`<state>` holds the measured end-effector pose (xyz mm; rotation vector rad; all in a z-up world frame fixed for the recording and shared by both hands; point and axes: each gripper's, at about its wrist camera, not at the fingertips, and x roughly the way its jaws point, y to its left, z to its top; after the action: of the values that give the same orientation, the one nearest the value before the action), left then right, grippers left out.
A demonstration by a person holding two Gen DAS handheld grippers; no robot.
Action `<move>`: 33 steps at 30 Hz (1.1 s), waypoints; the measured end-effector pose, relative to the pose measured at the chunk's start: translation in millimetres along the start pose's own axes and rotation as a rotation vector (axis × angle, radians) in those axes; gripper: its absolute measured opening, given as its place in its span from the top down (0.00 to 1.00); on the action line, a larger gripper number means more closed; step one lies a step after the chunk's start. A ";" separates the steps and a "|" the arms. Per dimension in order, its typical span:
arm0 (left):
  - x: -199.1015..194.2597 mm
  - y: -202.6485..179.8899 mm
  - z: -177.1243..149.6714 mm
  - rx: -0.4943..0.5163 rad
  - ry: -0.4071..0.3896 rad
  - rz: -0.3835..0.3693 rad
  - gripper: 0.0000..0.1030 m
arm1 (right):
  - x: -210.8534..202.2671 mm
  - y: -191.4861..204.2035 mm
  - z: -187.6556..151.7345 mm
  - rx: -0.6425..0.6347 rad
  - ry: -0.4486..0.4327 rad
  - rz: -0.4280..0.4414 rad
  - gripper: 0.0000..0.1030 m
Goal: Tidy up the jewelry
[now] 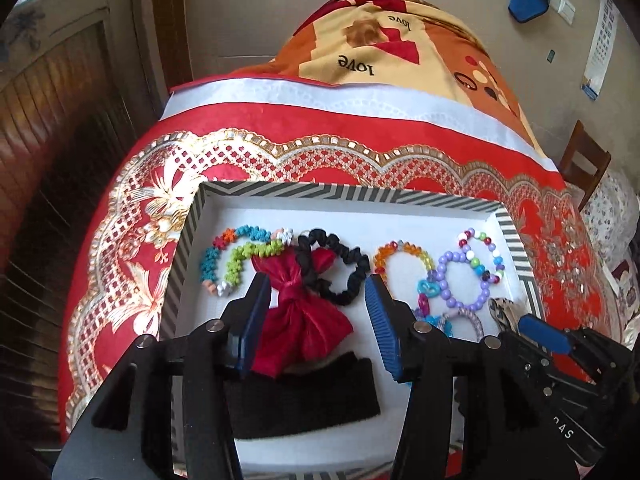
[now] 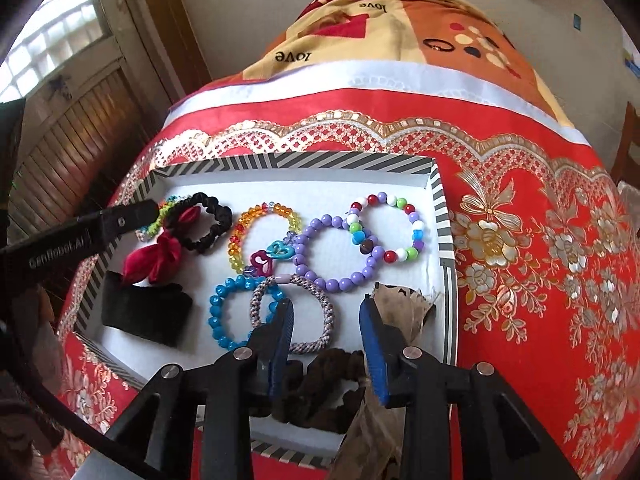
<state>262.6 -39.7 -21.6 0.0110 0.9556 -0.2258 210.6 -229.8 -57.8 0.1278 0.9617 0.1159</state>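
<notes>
Both grippers are basically the same build: matte black angular plastic arms with round silver pins at the joints, 2 showing per side. The left gripper [image 1: 320, 320] has 2 blue ribbed pads [image 1: 382, 332] on the inner faces of its fingers. Right gripper [image 2: 326, 344] has the same blue ribbed pads [image 2: 374, 354]. White lettering, something like "CanRobot.AI", is printed on the left one's black body where the right camera catches it.

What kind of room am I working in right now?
Probably a bedroom in a home. The striped tray sits on a red and gold embroidered cover, folded "love" bedding is piled behind it, and a wall calendar hangs beside a wooden chair.
</notes>
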 end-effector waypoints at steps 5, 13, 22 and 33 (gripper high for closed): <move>-13.3 -4.9 -11.5 0.009 -0.015 0.019 0.53 | -3.7 4.4 -5.3 0.009 -0.011 0.005 0.64; -29.3 -5.9 -24.8 0.000 -0.030 0.052 0.53 | -12.7 6.5 -10.7 0.027 -0.022 0.008 0.63; -53.2 -6.0 -36.1 -0.025 -0.062 0.076 0.53 | -29.7 12.1 -18.4 0.029 -0.055 -0.004 0.61; -88.9 -18.0 -49.3 0.007 -0.113 0.167 0.53 | -61.3 21.6 -30.0 0.015 -0.115 -0.023 0.58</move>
<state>169.9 -35.3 23.5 0.0834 0.8365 -0.0746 150.3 -216.3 -21.8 0.1355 0.8487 0.0796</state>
